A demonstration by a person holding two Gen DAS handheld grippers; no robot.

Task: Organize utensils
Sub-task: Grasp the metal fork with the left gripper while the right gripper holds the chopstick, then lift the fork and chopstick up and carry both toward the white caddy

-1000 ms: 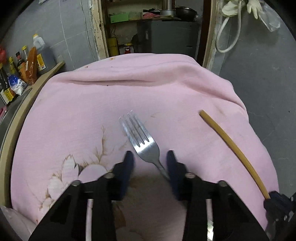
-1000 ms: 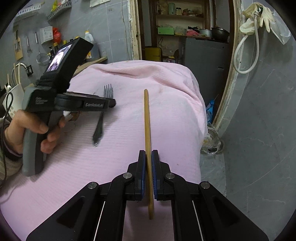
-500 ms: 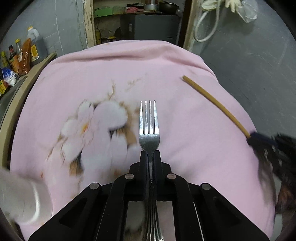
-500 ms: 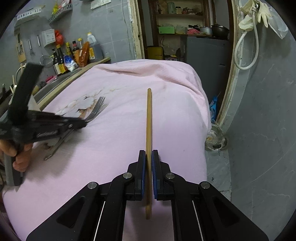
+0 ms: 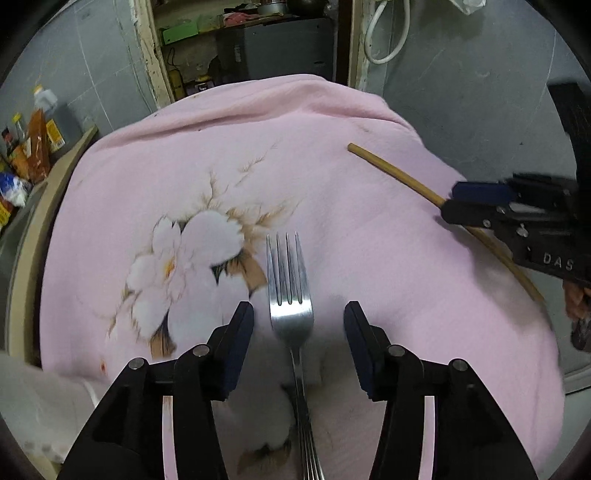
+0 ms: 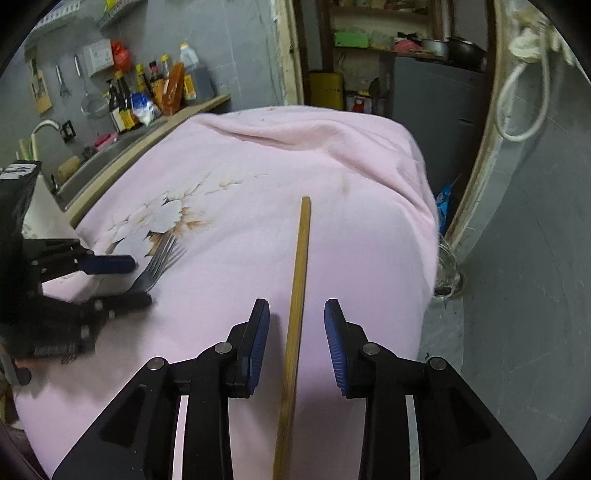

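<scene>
A steel fork (image 5: 291,306) lies on the pink flowered cloth (image 5: 351,229), tines pointing away, between the fingers of my left gripper (image 5: 298,314). Those jaws are opening and the pads stand clear of the fork. A long wooden chopstick (image 6: 295,295) lies lengthwise on the cloth between the fingers of my right gripper (image 6: 296,325), whose jaws are also opening, with a gap on both sides of the stick. In the left wrist view the chopstick (image 5: 391,173) runs to the right gripper (image 5: 476,201) at the right edge. The right wrist view shows the fork (image 6: 162,262) beside the left gripper (image 6: 110,280).
The cloth-covered table drops off at its right edge (image 6: 424,258) to a grey floor with a glass jar (image 6: 448,273). Sauce bottles (image 6: 147,96) stand on a counter by a sink (image 6: 99,158) at the left. A doorway with shelves (image 5: 236,29) lies beyond.
The left gripper closed on the fork, carried it toward the flower print, then opened off it. The right gripper, shut on the chopstick until half a second ago, has opened off it.
</scene>
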